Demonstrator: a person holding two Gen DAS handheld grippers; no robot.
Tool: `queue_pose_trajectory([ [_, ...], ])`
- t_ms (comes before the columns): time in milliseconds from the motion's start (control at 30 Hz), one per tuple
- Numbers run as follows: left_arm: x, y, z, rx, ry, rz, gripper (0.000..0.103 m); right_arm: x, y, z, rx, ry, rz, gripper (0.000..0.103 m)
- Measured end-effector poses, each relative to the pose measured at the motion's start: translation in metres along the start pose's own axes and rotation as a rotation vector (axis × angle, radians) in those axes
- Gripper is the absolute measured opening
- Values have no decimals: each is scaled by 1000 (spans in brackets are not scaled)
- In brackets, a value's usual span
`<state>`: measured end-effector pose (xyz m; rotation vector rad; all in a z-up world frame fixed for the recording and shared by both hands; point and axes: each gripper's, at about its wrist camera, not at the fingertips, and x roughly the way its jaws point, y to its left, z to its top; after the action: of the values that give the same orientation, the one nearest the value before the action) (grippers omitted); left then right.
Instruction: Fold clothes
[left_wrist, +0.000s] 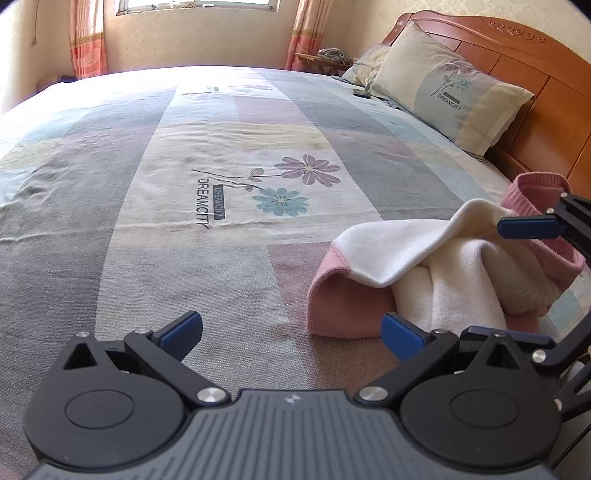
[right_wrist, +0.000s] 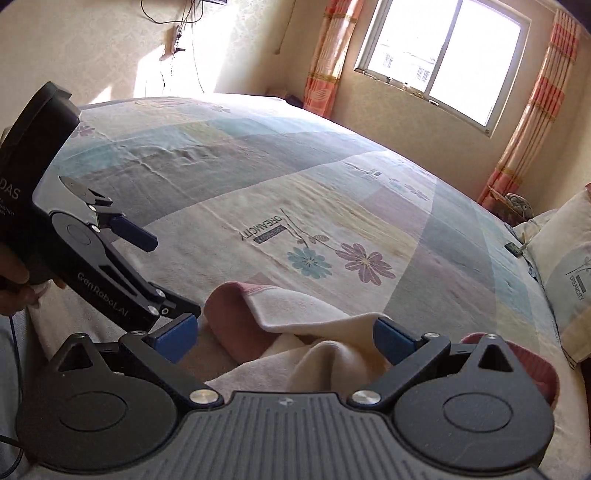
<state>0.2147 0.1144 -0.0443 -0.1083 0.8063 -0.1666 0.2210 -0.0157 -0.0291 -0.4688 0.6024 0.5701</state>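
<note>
A pink garment with a cream-white lining (left_wrist: 436, 273) lies crumpled on the bed near its front right corner. It also shows in the right wrist view (right_wrist: 295, 325), just ahead of my right gripper (right_wrist: 284, 338), which is open and empty with the cloth between and below its blue pads. My left gripper (left_wrist: 291, 334) is open and empty, low over the bedsheet just left of the garment. The right gripper's blue fingertip (left_wrist: 528, 227) shows at the right edge of the left wrist view, over the garment. The left gripper's fingers (right_wrist: 135, 232) show at the left of the right wrist view.
The bed has a patchwork floral sheet (left_wrist: 229, 192) printed DREAMCITY. Two pillows (left_wrist: 447, 86) lean on the wooden headboard (left_wrist: 524, 55). A small dark object (left_wrist: 361, 93) lies by the pillows. A window (right_wrist: 443, 59) with orange curtains and a nightstand (left_wrist: 325, 59) stand beyond.
</note>
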Motion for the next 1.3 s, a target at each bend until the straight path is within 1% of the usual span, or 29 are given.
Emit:
queue_pose_trajectory([
  [133,3,-6,4,2,0,-43,102,32,-13,-7,87,108,-15,103],
  [167,4,-9,4,8,3,-58,102,36,-19,-13,109,133,-18,103],
  [233,9,-18,7,33,11,-64,102,37,-36,-31,154,180,-26,103],
  [267,12,-22,9,46,11,-62,102,34,-44,-40,172,183,-17,103],
  [367,21,-41,17,93,7,-60,102,15,-63,-63,219,156,7,103],
  [433,29,-58,23,146,0,-69,102,0,-71,-68,251,129,18,103],
  [533,46,-81,27,274,-18,-42,102,-19,-76,-72,275,84,33,103],
  [633,68,-92,33,373,-19,42,102,-26,-81,-77,283,78,16,103],
  [733,77,-88,46,352,-28,47,102,-31,-88,-81,295,76,6,103],
  [800,84,-90,55,366,-29,71,102,-34,-93,-82,304,71,6,103],
  [900,99,-100,65,434,4,18,102,-39,-99,-81,319,54,21,103],
  [967,108,-102,72,432,-14,26,102,-41,-103,-80,332,42,36,103],
  [1067,116,-87,87,345,-54,98,102,-46,-105,-78,329,22,44,103],
  [1133,117,-72,96,294,-70,125,103,-51,-105,-79,314,4,44,103],
  [1233,118,-52,99,283,-85,223,103,-57,-104,-81,303,-3,33,103],
  [1300,116,-32,100,258,-74,265,103,-58,-106,-83,304,0,22,103],
])
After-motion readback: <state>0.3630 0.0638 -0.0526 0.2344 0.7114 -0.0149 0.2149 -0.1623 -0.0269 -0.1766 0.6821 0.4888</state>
